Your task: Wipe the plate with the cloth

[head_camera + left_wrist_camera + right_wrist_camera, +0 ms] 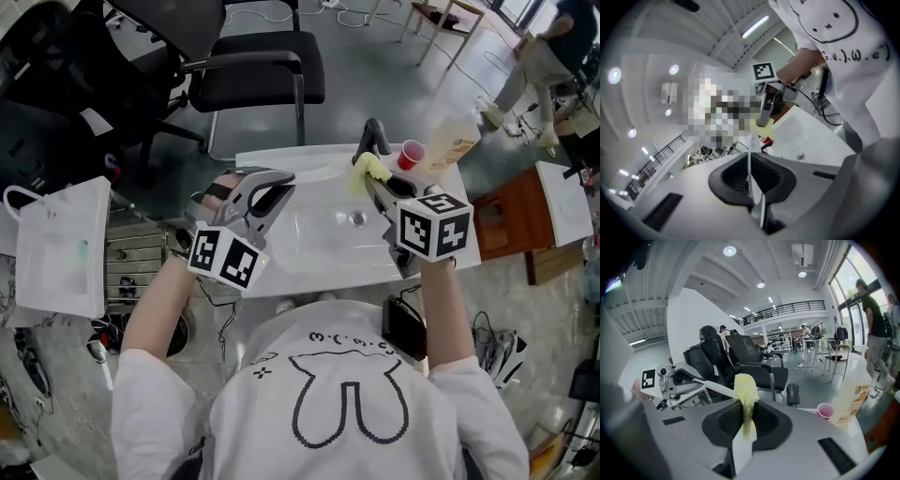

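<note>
I stand over a white sink. My left gripper is shut on a thin white plate, which shows edge-on between its jaws and as a pale strip in the right gripper view. My right gripper is shut on a yellow cloth, bunched above its jaws. The cloth hangs over the sink's back right, a short way right of the plate and apart from it. From the left gripper view the right gripper and the cloth show ahead.
A black faucet, a red cup and a pale bottle stand at the sink's back right. Black chairs are behind the sink. A wooden cabinet is at right, a white bag at left.
</note>
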The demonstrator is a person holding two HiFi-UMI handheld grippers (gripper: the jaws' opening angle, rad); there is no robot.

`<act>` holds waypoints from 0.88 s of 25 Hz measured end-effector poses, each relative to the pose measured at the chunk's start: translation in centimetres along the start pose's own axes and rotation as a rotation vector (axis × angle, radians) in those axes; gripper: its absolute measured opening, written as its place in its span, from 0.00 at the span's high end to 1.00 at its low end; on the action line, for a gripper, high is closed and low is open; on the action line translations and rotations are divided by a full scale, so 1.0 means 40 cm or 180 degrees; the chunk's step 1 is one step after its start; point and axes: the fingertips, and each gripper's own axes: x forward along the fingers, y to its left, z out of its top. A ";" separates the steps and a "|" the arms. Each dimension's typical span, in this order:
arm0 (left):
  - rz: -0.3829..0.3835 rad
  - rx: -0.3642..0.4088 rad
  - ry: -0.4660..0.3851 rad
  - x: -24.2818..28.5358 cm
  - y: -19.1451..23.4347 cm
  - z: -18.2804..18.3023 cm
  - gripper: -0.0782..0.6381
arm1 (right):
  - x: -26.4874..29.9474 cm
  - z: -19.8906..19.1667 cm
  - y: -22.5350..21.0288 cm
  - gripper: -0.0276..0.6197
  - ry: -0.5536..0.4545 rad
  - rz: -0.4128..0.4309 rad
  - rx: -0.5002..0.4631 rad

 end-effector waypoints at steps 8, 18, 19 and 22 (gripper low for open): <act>0.0059 0.1624 0.0115 0.008 0.005 0.029 0.87 | -0.035 0.066 0.052 0.88 0.0041 0.0375 -0.0519; 0.0119 0.1905 0.0027 0.010 0.027 0.098 0.87 | -0.023 0.125 0.212 0.88 0.0327 0.0970 -0.1424; 0.0142 0.1942 0.0030 0.008 0.030 0.104 0.87 | -0.022 0.127 0.217 0.88 0.0345 0.0971 -0.1467; 0.0147 0.2038 0.0064 0.004 0.033 0.106 0.87 | -0.019 0.127 0.228 0.88 0.0381 0.0957 -0.1633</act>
